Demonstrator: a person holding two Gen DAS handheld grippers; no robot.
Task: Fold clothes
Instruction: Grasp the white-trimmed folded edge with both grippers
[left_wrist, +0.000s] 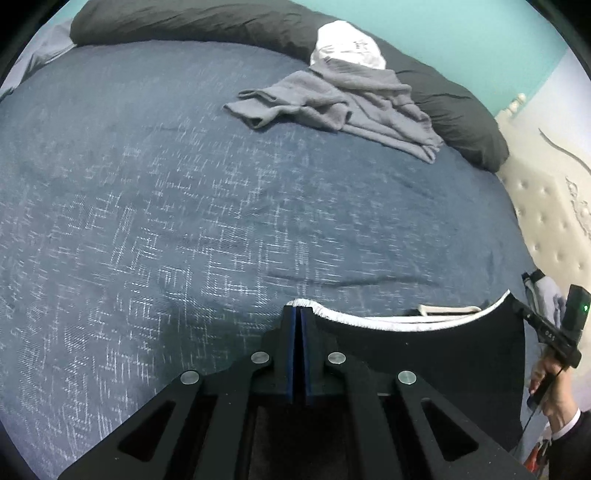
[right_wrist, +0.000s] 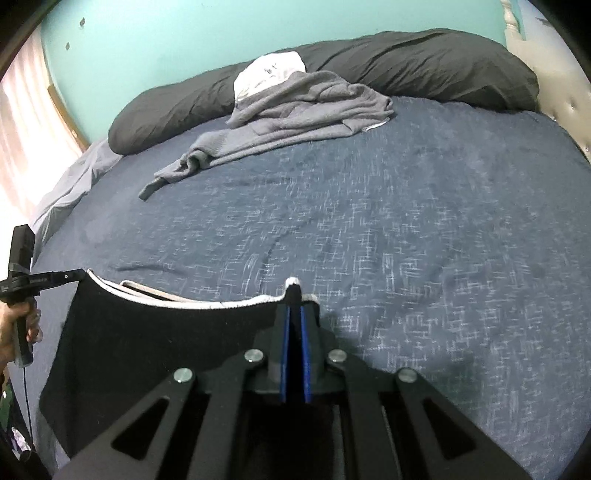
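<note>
Black garment (left_wrist: 461, 362) with a white-trimmed edge, held up over the near part of the bed (left_wrist: 184, 203), stretched between both tools. Left gripper (left_wrist: 298, 314) clenched on one end of the trimmed edge, fingers pressed together with the white trim bunched at their tips; right gripper (right_wrist: 293, 291) likewise clamped on the other end, a tuft of white poking out above the blue pads. Gripped at two corners, probably so the cloth hangs flat and spreads to its full width before being laid down for folding. Edge sagging in a shallow curve between the two grips, a white inner band showing just behind it, so not yet pulled fully taut. Body of the garment dropping below and toward the person, whose hand (left_wrist: 550, 384) shows at the right rim of the left view around the other tool's handle. Wide stretch of blue patterned bedcover lying bare straight ahead, ample room for spreading the garment out. Further off, a crumpled grey garment (right_wrist: 295, 107) with a white one (right_wrist: 271, 74) behind it, both resting against the dark pillows (right_wrist: 424, 62) along the far side, well apart from the held cloth. Bed's limits: tufted headboard (left_wrist: 546, 221) at the right, teal wall beyond the pillows, bedcover falling away at the left.
</note>
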